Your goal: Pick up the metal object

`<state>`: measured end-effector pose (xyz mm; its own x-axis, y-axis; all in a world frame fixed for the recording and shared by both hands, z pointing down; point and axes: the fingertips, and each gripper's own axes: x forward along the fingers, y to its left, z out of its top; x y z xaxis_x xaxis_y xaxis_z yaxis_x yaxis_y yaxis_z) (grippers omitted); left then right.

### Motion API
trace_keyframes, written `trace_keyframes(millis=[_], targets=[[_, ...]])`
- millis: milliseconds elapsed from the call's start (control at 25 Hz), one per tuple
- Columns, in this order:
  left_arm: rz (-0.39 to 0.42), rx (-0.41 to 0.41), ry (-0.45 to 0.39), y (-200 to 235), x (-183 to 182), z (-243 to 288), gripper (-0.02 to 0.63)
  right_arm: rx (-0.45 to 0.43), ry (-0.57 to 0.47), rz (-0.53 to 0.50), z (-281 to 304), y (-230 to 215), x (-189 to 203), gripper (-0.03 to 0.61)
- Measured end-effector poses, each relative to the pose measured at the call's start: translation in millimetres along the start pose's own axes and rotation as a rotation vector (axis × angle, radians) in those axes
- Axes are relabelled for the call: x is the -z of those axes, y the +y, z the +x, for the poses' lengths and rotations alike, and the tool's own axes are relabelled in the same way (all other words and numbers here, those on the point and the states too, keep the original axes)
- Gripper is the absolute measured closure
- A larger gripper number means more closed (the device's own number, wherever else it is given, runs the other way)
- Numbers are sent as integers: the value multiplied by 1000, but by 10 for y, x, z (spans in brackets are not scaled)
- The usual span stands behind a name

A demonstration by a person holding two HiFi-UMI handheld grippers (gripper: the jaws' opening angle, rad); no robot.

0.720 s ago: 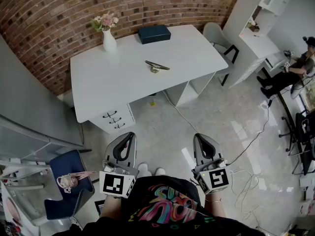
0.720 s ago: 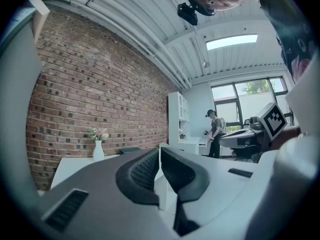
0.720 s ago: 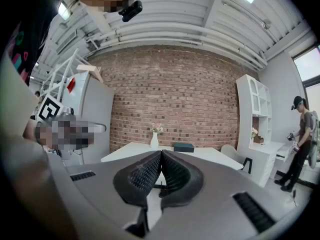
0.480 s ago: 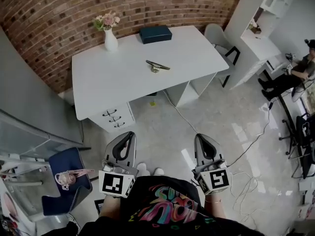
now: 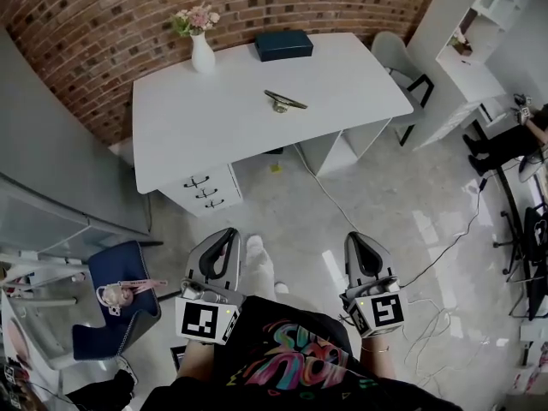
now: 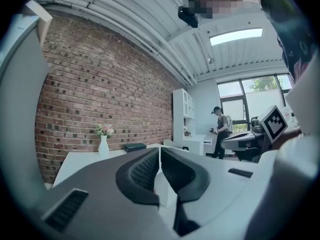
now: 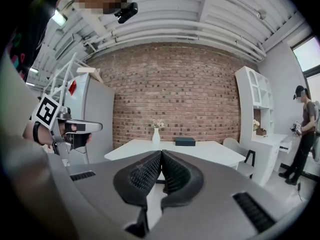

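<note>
The metal object (image 5: 285,102) lies flat on the white desk (image 5: 214,144), a little right of its middle in the head view, well apart from both grippers. The left gripper (image 6: 159,151) is clenched: its ribbed pads meet at the tips with nothing between them. The right gripper (image 7: 161,154) is likewise clenched and empty, pads pressed together. Both are held low in front of the person's body, nearly level, pointing toward the desk across a stretch of pale floor (image 5: 377,204). A white shoe (image 5: 257,262) shows just beside the left gripper. On the desk's far edge stand a white vase of flowers (image 5: 202,51) and, to its right, a dark box (image 5: 283,44). A drawer unit (image 5: 204,193) sits under the desk's near left corner. A grey chair (image 5: 396,58) stands at the desk's right end. Behind the desk runs a brick wall (image 5: 103,32). A blue chair (image 5: 116,285) stands to the person's left.
</note>
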<state>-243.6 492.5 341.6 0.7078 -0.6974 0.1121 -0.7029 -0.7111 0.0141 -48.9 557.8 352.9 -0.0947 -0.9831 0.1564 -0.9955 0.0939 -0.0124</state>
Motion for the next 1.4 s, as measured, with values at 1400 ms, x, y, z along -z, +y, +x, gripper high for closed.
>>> trace_keyframes(millis=[1400], targets=[[1, 122, 51, 1997, -116, 3128, 583, 86, 30, 3, 3413, -1054, -412, 561]])
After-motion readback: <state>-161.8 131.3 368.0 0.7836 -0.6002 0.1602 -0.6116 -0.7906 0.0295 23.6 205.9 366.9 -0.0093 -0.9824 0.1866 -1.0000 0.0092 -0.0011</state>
